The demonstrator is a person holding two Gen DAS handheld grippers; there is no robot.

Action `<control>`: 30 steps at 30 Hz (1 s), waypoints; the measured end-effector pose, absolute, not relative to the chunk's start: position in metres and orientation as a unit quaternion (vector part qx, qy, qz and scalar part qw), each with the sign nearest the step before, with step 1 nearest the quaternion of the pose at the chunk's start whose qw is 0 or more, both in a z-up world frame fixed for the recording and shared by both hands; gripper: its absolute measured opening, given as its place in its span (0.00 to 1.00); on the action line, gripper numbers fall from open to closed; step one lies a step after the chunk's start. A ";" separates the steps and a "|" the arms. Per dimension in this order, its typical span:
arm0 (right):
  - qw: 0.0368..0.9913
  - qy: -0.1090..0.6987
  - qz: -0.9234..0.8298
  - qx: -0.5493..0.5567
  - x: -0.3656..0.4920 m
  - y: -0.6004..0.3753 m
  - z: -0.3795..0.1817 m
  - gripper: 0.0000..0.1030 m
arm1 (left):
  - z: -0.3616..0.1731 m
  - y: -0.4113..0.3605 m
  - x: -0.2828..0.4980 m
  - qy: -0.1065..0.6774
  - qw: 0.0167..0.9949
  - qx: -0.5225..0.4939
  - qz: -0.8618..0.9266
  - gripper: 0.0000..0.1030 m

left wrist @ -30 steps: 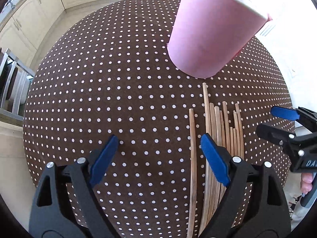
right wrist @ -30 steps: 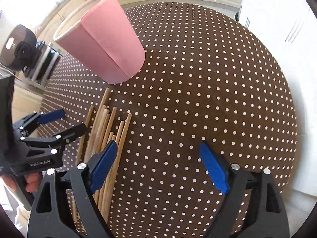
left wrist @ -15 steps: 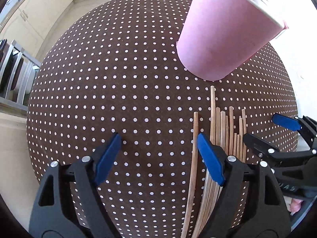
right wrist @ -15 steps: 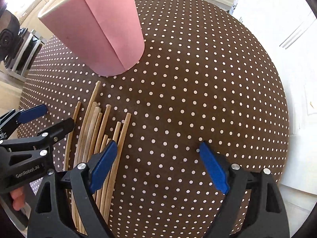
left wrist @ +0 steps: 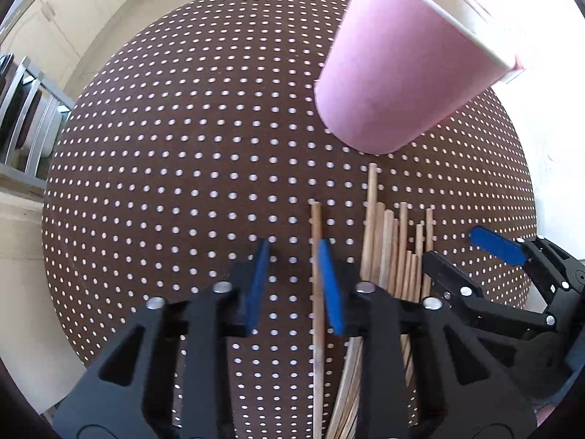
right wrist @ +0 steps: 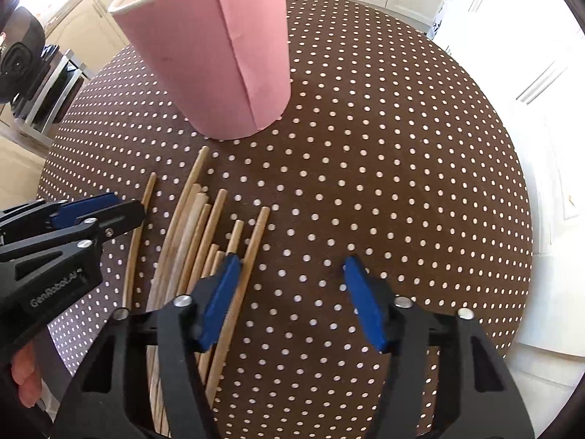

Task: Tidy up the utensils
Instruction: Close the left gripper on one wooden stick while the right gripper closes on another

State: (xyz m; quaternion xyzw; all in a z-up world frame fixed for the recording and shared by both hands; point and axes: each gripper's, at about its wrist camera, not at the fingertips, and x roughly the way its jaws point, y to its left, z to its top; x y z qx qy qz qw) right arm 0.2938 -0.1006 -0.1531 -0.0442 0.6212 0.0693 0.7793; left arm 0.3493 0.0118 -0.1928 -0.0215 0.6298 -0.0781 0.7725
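Observation:
Several wooden chopsticks [left wrist: 398,248] [right wrist: 197,234] lie side by side on the brown polka-dot tablecloth [left wrist: 182,183] [right wrist: 384,146], just in front of an upright pink cup [left wrist: 402,73] [right wrist: 219,55]. One single chopstick [left wrist: 316,226] [right wrist: 140,219] lies apart on the bundle's left. My left gripper [left wrist: 292,256] [right wrist: 128,203] points down over it, jaws closing, the stick just inside the right pad and a gap to the left pad. My right gripper [right wrist: 289,267] [left wrist: 460,252] is closing too, with the bundle's rightmost chopstick [right wrist: 256,241] beside its left pad.
A dish rack [left wrist: 22,109] [right wrist: 47,87] stands off the table's left side. Pale cabinets [left wrist: 109,0] run along the back, and a white door [right wrist: 548,73] is at the right. A person's fingers [right wrist: 25,384] hold the left gripper's handle.
Both grippers' jaws have narrowed, the left far more. The right gripper slid left toward the bundle, its left pad now at the rightmost stick. The left gripper stayed over the single chopstick.

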 end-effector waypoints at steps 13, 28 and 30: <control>0.786 0.608 0.061 -0.093 0.279 -0.094 -0.156 0.43 | -0.198 -0.007 0.351 0.635 0.770 -0.014 -0.063 0.22; 0.786 0.611 0.095 -0.020 0.270 -0.102 -0.144 0.04 | -0.196 -0.027 0.320 0.586 0.806 0.046 -0.064 0.05; 0.790 0.605 0.095 -0.005 0.271 -0.113 -0.139 0.04 | -0.194 -0.029 0.319 0.584 0.808 0.042 -0.067 0.05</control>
